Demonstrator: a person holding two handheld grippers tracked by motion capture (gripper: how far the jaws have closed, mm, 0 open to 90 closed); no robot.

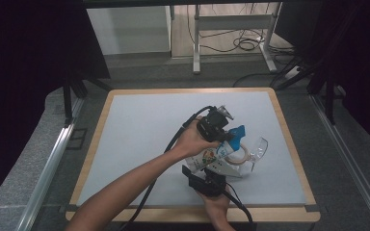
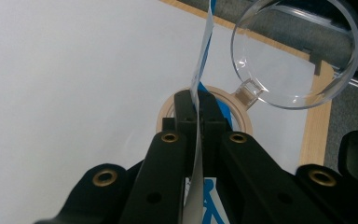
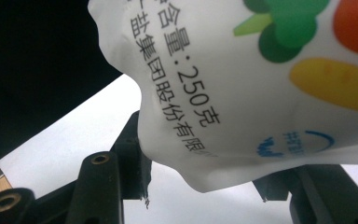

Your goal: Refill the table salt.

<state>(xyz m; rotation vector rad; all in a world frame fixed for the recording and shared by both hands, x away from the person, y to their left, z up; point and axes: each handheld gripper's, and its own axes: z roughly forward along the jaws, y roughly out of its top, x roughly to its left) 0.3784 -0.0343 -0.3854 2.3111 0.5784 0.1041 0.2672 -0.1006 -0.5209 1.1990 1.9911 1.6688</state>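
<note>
The left hand-held gripper (image 2: 197, 109), at the lower centre of its own view, has its jaws pressed tight on the thin edge of a white printed pouch (image 2: 204, 51). The right hand-held gripper (image 3: 200, 179), jaws about half apart, grips the pouch's bulging lower end between them. In the high view the pouch (image 1: 211, 156) sits right of centre, held over the counter (image 1: 139, 130). Just beyond it lie a wooden ring (image 2: 242, 116) and a clear round lid (image 2: 303, 56).

Cables (image 1: 243, 44) beyond grey table (image 1: 139, 130)
</note>
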